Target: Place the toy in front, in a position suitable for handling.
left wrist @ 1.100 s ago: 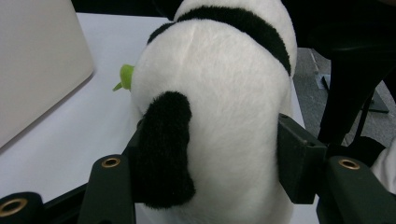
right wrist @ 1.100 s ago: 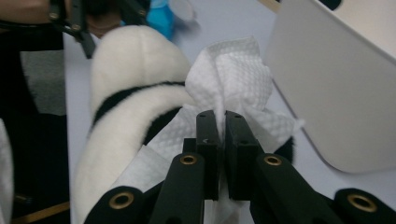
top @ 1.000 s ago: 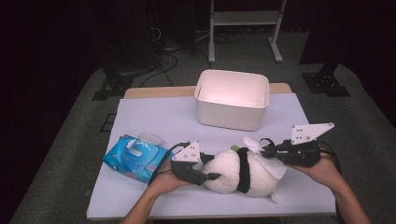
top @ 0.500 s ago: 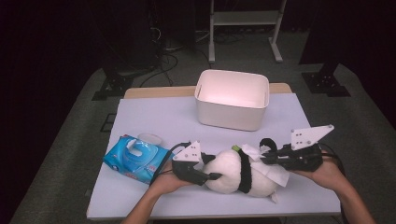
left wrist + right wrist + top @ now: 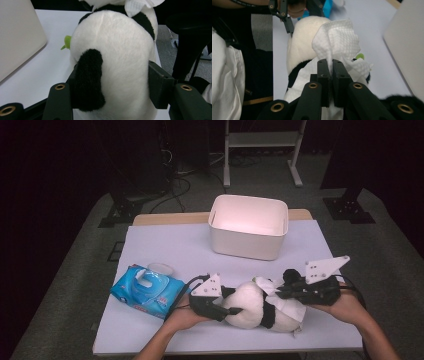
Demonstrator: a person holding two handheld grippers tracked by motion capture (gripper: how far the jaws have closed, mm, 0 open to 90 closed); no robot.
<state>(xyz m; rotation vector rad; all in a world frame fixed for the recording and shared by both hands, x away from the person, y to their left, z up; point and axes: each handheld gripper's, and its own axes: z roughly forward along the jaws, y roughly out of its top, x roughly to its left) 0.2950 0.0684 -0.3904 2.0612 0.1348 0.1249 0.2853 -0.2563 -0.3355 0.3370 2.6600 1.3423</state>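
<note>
Plush panda (image 5: 257,307) lies on its side at near edge of bench (image 5: 170,250). Left claw (image 5: 226,311) clamps panda's rump. Right claw (image 5: 280,292) clenched on white wipe (image 5: 337,41) draped over panda. Bin (image 5: 248,226) sits farther back.

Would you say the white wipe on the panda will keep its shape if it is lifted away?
Probably not: the wipe already folds and crumples where the right hand-held gripper pinches it, so it looks floppy. It seems thin and light, likely to drape over the panda and trail when pulled.
</note>
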